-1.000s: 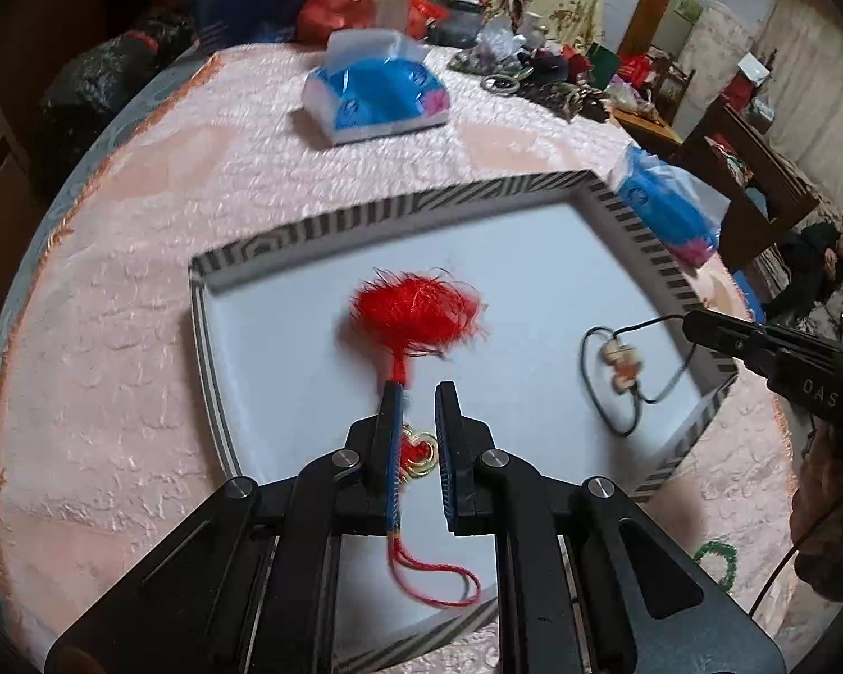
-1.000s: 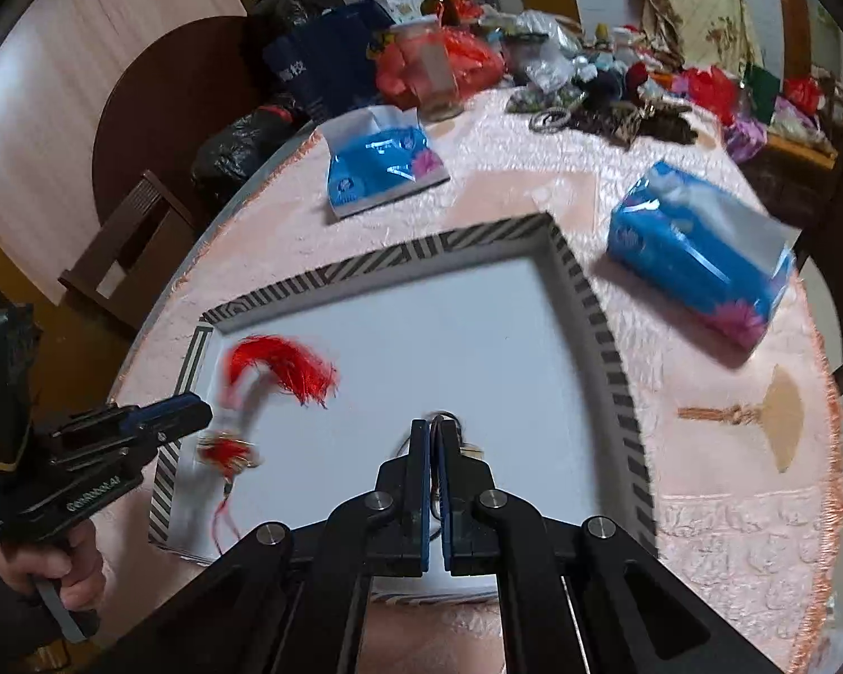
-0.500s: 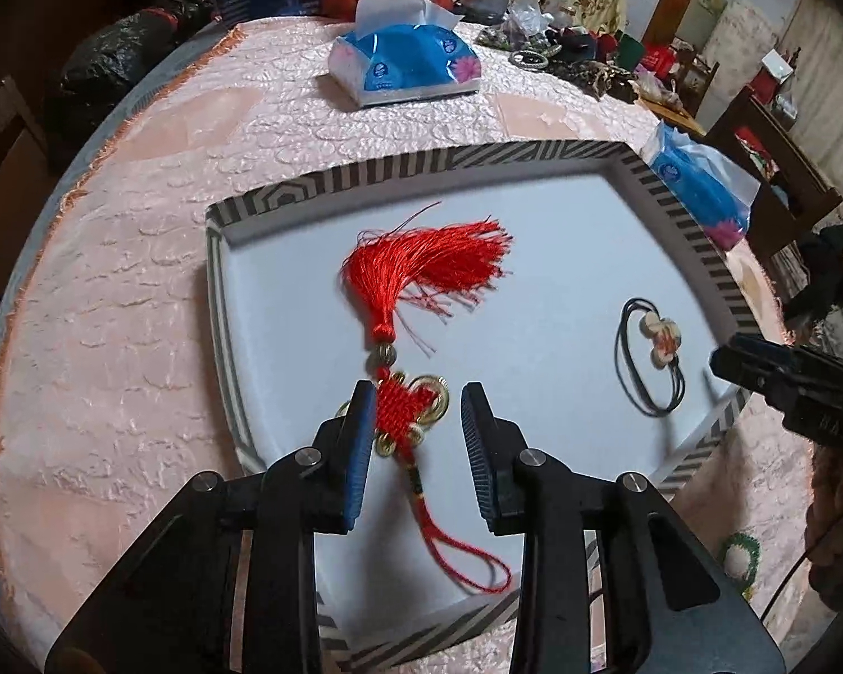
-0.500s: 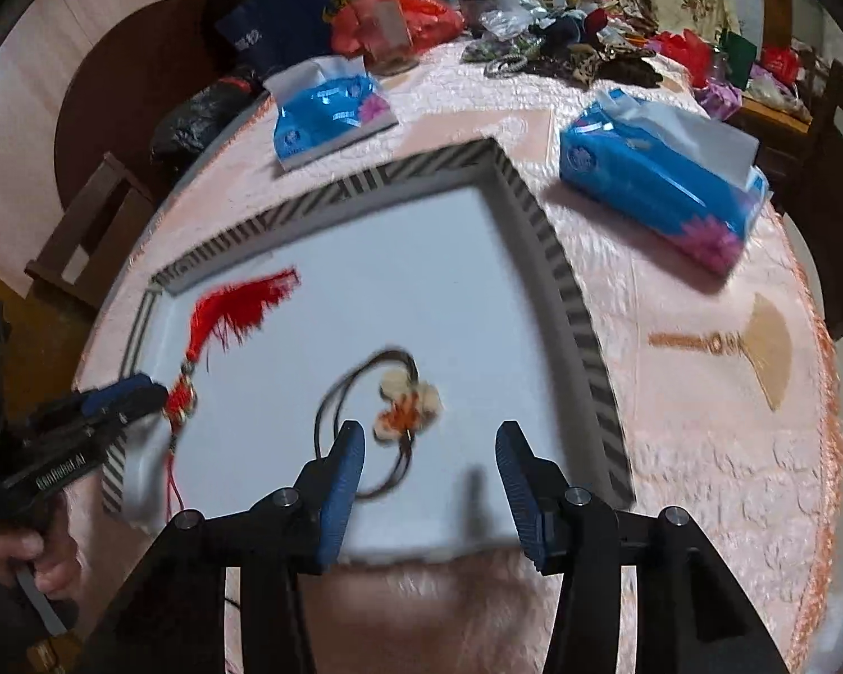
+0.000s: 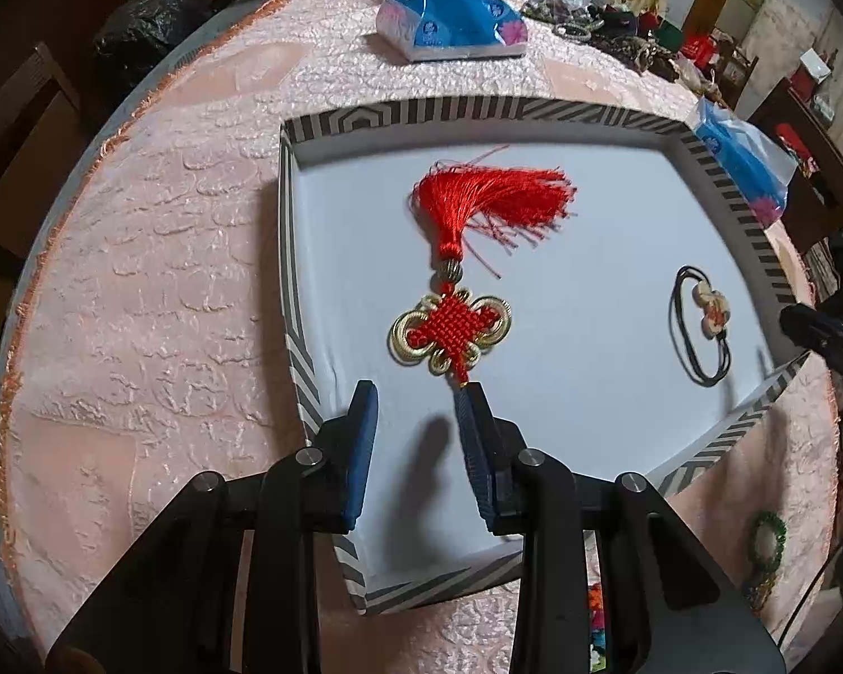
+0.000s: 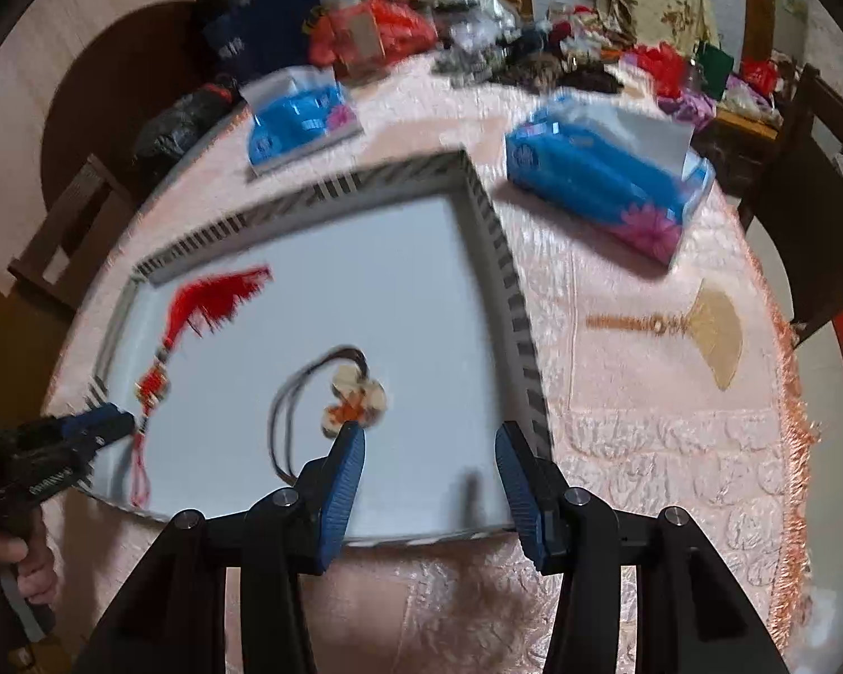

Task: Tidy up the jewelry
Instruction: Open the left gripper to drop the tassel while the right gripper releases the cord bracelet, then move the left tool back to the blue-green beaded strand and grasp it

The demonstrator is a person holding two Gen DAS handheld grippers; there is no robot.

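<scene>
A white tray with a striped rim (image 5: 533, 109) (image 6: 511, 281) lies on the pink tablecloth. In it lies a red Chinese-knot tassel (image 5: 455, 326) (image 6: 196, 309) and a black cord necklace with a flower pendant (image 5: 707, 314) (image 6: 354, 393). My left gripper (image 5: 415, 393) is open and empty, just behind the knot's cord end. My right gripper (image 6: 429, 438) is open wide and empty, just behind the pendant near the tray's front edge. Each gripper shows in the other's view, the right one (image 5: 825, 331) and the left one (image 6: 84, 427).
Two blue tissue packs (image 6: 606, 180) (image 6: 297, 118) lie beyond the tray. A beige fan-shaped tassel ornament (image 6: 702, 331) lies right of the tray. A green beaded ring (image 5: 766, 539) lies near the table's front. Clutter fills the far table edge; chairs stand around.
Both grippers opened and let go: the tassel and the necklace now lie flat in the tray. Both grippers have drawn back toward the tray's near edge.
</scene>
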